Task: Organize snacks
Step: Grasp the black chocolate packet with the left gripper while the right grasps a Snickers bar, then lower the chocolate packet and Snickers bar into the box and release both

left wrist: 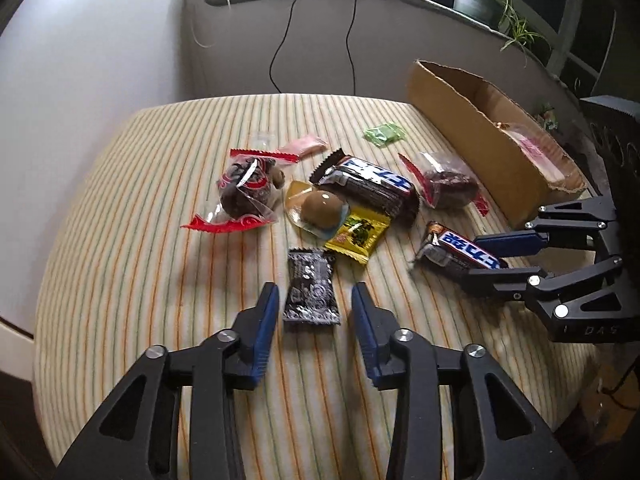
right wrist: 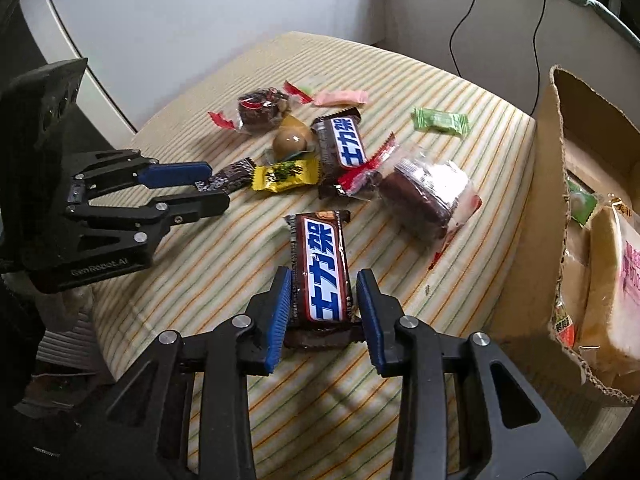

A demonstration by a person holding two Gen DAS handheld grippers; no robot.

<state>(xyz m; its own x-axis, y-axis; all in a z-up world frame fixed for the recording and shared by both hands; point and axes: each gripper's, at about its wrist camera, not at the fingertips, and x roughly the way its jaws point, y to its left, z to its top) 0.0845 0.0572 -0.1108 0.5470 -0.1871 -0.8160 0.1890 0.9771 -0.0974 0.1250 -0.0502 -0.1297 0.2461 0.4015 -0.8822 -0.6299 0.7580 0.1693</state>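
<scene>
Right wrist view: the right tool (right wrist: 322, 300) is set around the near end of a chocolate bar (right wrist: 323, 270) on the striped desk (right wrist: 460, 92); its jaws stand apart, close to the wrapper sides but not yet pressing, as far as can be seen. The left tool (left wrist: 314, 312) is spread wide around a small black packet (left wrist: 311, 288). The other snacks are scattered behind, and the cardboard box (right wrist: 554, 168) stands to the right.

If the jaws are closed only on the wrapper end, the bar could slip or swing when lifted. The soft cloth could also be pinched.

The box is cut off by the picture edge, so its whole content is not seen. The small print on the packets cannot be read.
</scene>
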